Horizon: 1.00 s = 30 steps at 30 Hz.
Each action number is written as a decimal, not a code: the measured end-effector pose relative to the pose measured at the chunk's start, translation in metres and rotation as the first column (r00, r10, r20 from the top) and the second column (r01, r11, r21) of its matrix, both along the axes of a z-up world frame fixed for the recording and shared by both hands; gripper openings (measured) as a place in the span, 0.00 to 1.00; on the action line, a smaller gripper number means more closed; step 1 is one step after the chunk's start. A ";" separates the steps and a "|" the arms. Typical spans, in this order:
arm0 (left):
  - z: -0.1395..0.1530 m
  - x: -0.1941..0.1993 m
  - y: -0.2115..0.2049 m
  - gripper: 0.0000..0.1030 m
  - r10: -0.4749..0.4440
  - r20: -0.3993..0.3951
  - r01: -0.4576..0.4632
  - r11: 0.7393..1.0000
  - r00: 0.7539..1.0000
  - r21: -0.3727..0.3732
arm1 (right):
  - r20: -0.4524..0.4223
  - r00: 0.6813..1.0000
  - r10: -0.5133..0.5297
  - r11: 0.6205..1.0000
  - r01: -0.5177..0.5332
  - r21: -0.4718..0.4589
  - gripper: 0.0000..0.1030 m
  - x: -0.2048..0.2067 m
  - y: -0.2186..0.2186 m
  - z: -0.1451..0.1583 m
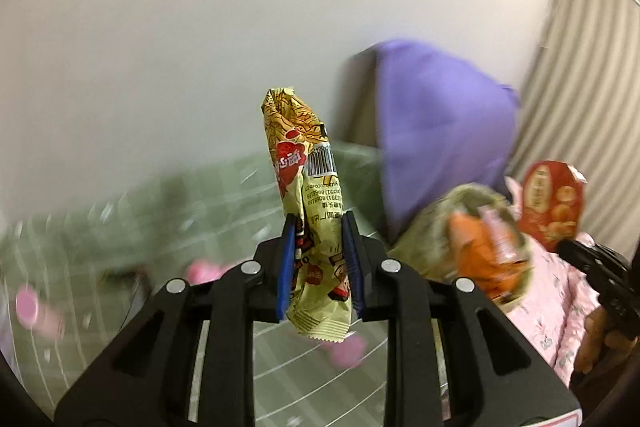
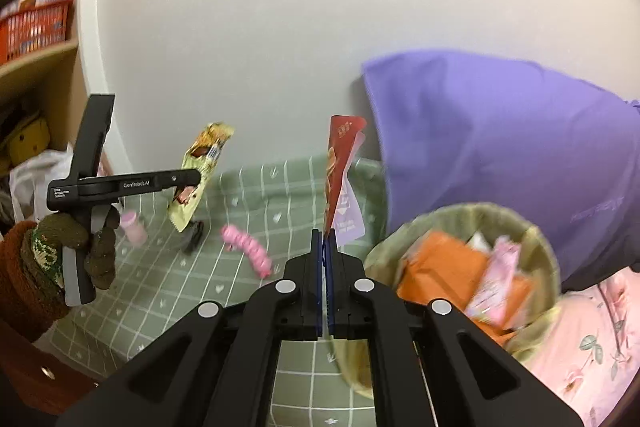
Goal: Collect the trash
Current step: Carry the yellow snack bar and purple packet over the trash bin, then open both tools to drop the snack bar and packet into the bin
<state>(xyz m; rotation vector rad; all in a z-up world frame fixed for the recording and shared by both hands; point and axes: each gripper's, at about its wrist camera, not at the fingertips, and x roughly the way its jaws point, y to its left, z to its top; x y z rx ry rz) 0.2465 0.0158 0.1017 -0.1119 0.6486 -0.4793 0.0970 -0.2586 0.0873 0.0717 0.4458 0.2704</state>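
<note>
The left tongs (image 1: 318, 259) are clenched on a yellow snack wrapper (image 1: 308, 195), the blue pads pressing its lower half from both sides. The wrapper stands upright, its long axis running up toward the middle of the left wrist frame, with its crimped bottom end hanging below the pads. The right tongs (image 2: 324, 267) are fully closed on the bottom edge of a red wrapper (image 2: 340, 163), a thin flat pack that also rises straight up from the pinch to centre frame.

The goal for both appears to be the trash basket (image 2: 532, 227), a round, olive-rimmed container already holding orange and pink packets. In the right wrist view it sits at lower right, just beside and right of the right tongs. In the left wrist view it lies at the right, past the yellow wrapper, with the red wrapper showing at the far right edge. So the right hand is the nearer one, and the left has to carry across toward the right of its frame.

A purple bag (image 2: 500, 147) leans on the wall behind the basket. On the green checked cloth (image 2: 248, 195), a pink curled thing (image 2: 248, 247) and a small pink bottle (image 2: 132, 227) lie uncollected at centre left.
</note>
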 end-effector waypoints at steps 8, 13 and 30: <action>0.015 0.005 -0.080 0.23 -0.241 -0.007 0.240 0.970 0.971 -0.048 | 0.000 0.997 -0.081 0.997 0.081 0.010 0.04 -0.015 -0.043 0.017; 0.001 0.009 -0.136 0.24 -0.362 -0.061 0.359 0.932 0.930 -0.050 | -0.106 0.987 -0.118 0.992 0.123 0.038 0.04 0.000 -0.075 0.000; -0.106 0.030 -0.294 0.24 -0.498 -0.336 0.575 0.796 0.799 0.189 | -0.441 0.883 -0.159 0.987 0.143 -0.068 0.03 0.107 -0.126 -0.105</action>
